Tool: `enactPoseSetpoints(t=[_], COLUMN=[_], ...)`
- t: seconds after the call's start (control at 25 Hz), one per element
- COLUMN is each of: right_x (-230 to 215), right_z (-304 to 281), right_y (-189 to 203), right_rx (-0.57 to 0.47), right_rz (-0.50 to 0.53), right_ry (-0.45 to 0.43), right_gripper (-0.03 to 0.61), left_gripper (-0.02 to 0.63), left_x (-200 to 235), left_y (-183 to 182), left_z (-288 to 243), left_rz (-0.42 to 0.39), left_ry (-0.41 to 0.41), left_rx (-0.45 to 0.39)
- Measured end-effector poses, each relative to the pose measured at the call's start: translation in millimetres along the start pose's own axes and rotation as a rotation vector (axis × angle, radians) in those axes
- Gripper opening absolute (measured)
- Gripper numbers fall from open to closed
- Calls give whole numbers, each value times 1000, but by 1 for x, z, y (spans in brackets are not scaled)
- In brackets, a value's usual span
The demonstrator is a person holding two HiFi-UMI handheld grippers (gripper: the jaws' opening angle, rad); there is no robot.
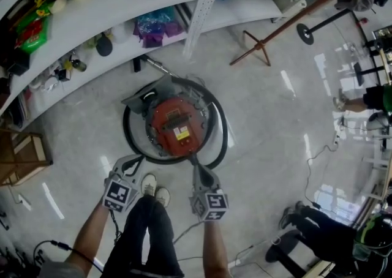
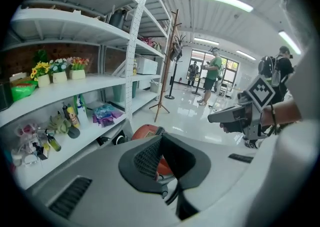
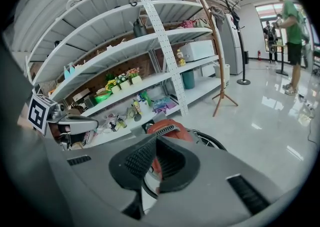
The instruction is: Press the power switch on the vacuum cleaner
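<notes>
The vacuum sits at frame centre, just above both grippers. The right gripper is nearer than the left gripper. Both have jaws together, holding nothing.

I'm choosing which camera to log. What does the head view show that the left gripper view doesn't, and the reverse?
Head view only: the person's white shoes, the yellow label on the round red vacuum cleaner. Left gripper view only: ceiling strip lights. Both: that vacuum cleaner, the right gripper, the white shelves, the wooden coat stand.
</notes>
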State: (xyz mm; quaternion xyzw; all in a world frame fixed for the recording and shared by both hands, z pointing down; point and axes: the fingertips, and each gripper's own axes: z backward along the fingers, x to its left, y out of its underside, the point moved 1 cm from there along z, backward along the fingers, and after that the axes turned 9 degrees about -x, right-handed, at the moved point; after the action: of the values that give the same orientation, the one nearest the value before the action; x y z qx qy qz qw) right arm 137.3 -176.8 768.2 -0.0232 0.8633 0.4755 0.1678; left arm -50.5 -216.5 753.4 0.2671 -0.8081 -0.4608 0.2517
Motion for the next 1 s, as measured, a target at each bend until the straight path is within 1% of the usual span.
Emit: enactPoseSetpoints(t=[0.28,0.72,0.88,1.0], right_x=[-8,-18,-19,-20], right_z=[-15,-37,-44,-51], right_y=[24,62,65,65], right_rx=[23,54,55,52], right_rz=[-14,-13,-11,12], right_ry=[0,-2,-3,2], right_gripper=[12,12,12,12], left_gripper=[6,6,6,6], left_x=[-2,-2,2,1], left_y=[26,56,60,61], left_z=[-9,-29,-32,-31], left_rz=[31,40,28,35], left_ry=[10,28,30,31], left_rx=[16,20,18,22])
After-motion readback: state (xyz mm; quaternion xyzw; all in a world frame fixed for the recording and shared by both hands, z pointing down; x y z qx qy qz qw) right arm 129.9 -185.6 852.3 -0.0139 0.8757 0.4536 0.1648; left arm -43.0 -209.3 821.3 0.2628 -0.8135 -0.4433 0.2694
